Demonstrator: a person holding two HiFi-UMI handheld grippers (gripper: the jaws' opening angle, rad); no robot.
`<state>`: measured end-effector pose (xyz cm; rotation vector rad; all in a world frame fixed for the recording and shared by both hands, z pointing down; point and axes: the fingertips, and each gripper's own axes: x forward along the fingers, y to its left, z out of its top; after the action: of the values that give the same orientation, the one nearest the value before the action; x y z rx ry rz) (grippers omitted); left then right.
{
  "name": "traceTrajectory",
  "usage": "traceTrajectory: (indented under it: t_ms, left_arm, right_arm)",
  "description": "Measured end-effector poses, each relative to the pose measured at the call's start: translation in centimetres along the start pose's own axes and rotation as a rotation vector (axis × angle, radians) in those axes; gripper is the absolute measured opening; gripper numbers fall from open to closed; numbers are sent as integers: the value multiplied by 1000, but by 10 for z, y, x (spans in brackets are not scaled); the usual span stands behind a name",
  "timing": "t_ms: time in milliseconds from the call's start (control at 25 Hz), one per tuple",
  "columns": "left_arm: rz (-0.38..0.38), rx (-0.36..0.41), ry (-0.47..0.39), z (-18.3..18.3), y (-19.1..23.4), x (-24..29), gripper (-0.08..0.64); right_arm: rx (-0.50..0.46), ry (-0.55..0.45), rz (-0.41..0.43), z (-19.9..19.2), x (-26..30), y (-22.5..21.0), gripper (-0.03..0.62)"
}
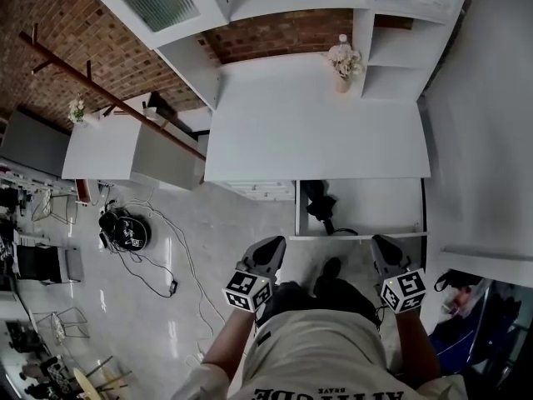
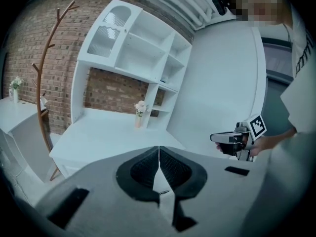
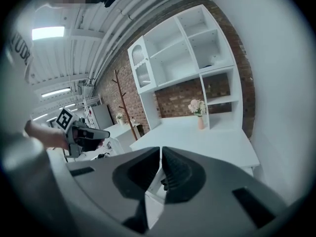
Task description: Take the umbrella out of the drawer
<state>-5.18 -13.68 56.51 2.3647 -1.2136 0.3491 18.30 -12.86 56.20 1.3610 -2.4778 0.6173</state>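
In the head view a drawer [image 1: 383, 205] stands pulled out under the white desk [image 1: 316, 132]. A black folded umbrella [image 1: 321, 205] lies at the drawer's left end. My left gripper [image 1: 271, 245] hangs short of the drawer front, to its left, jaws shut and empty. My right gripper [image 1: 381, 245] hovers just in front of the drawer's right half, also shut with nothing in it. In the left gripper view the left gripper [image 2: 159, 150] has its pads pressed together and the right gripper [image 2: 232, 138] shows off to the side. The right gripper [image 3: 161, 151] points over the desk edge.
A vase of pale flowers [image 1: 343, 61] stands at the desk's back right, under white shelves [image 1: 400, 48]. A brown coat rack [image 1: 108, 90] and a low white cabinet [image 1: 100, 148] are at the left. Cables and a black round object [image 1: 125, 232] lie on the floor.
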Motion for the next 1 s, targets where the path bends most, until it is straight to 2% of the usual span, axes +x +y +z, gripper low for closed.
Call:
traceTrajectory:
  t_ms: [200,520,720,1000]
  left_arm:
    - [-4,15,26,-4,-10,21,25]
    - [-25,-14,77,-16,-5,56,25]
    - [-48,-11,120,-29,1,84,25]
    - [-78,-47,214,-54,26,127,26]
  right_arm:
    - [33,-2,5,-7,1,-15,31]
    - [62,9,-16,-18,5,-30,31]
    - [83,28,-58,-29,8,-39,31]
    - [113,65,-113,-31,23,-43,31]
